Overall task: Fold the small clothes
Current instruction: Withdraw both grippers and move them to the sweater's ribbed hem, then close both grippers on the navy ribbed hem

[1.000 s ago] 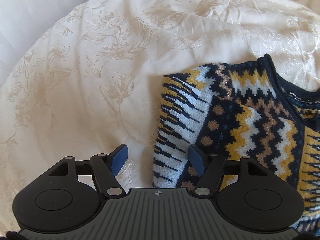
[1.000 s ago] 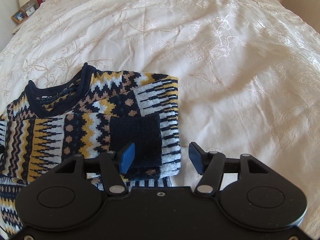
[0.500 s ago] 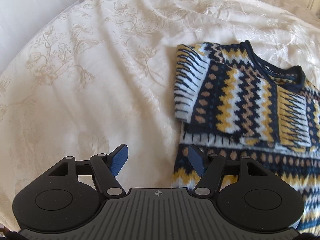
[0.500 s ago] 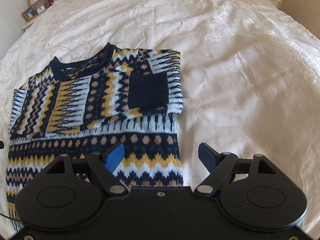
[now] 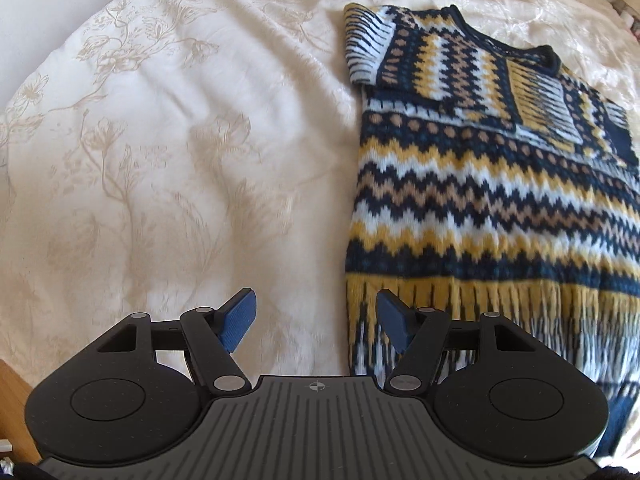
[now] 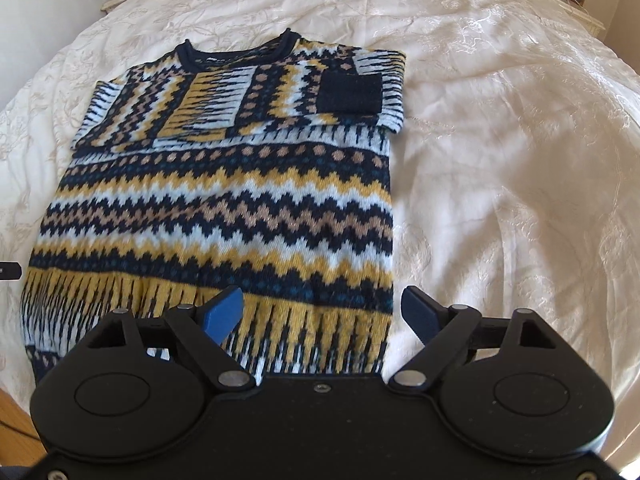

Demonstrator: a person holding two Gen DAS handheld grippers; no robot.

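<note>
- Lying flat on the cream floral bedspread (image 6: 500, 128), patterned knit sweater (image 6: 224, 200) fills left-centre of right wrist view, both sleeves folded across chest.
- Left gripper (image 5: 316, 316), lower centre: jaws apart, straddling hem's left corner.
- Right gripper (image 6: 322, 312), lower centre: jaws apart, over hem's right corner.

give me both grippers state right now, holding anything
Left gripper: open, holding nothing, at the sweater's near left hem corner.
Right gripper: open, holding nothing, at the near right hem corner.
</note>
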